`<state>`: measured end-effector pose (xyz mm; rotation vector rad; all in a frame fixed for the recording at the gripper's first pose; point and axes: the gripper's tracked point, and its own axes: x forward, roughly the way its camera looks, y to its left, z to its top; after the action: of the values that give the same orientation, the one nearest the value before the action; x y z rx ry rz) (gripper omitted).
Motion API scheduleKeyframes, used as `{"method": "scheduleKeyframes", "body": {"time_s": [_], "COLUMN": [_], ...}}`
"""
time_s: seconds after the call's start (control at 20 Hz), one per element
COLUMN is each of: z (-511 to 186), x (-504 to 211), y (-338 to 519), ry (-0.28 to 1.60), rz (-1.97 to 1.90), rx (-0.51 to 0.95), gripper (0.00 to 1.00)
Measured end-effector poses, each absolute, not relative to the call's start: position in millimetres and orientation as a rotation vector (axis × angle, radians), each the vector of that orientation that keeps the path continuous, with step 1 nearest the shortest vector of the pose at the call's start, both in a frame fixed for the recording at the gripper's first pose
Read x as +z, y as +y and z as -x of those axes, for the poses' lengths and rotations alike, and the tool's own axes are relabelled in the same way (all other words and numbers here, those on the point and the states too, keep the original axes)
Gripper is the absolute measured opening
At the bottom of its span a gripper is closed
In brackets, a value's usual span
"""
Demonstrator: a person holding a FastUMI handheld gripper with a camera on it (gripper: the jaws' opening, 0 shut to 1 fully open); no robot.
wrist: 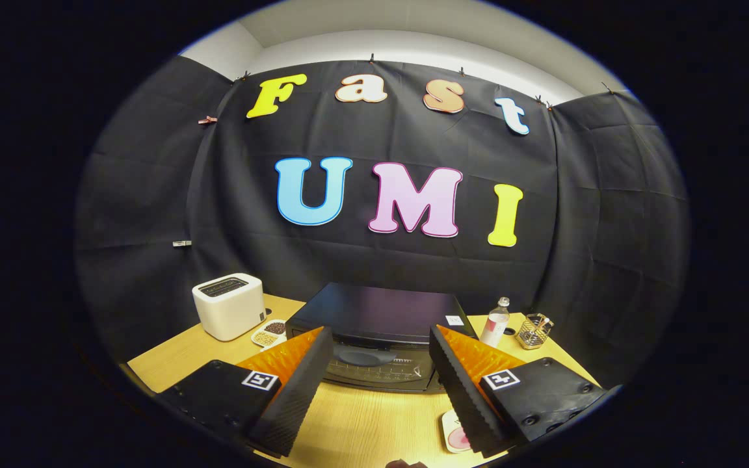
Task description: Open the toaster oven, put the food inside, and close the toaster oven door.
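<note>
The toaster oven, a dark, boxy appliance with a flat matte top, sat on the table just ahead of the gripper, between its two fingers. Its door was shut, and the oval handle on its front face showed in the gap between the fingers. The lower front of the oven, with its row of small markings, was too dim to make out, and the fingers covered both front corners.

The gripper was spread wide, holding nothing, its ribbed fingers hanging above the wood without touching the oven. A small pale plate with something pink on it lay on the table by the right finger, which hid half of it, so the food could not be identified.

The table was light wood with a fine straight grain. To the left of the oven stood a white, rounded pop-up toaster, and beside it a small divided dish held grains or seeds, hard to tell which. To the right stood a clear plastic bottle and a wire mesh holder with small items inside. Black creased cloth walled the booth behind, clipped up under a pale ceiling.
</note>
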<state>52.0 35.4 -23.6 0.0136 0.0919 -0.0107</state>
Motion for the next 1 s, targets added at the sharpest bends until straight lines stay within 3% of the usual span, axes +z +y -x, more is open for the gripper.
{"method": "scheduleKeyframes", "body": {"time_s": [0.6,1.0], "z": [-139,-181], "x": [-89,-126], "y": [42,53], "ry": [0.197,0.232], "rz": [-0.079,-0.091], "rx": [-0.112,-0.104], "gripper": [0.99,0.98]}}
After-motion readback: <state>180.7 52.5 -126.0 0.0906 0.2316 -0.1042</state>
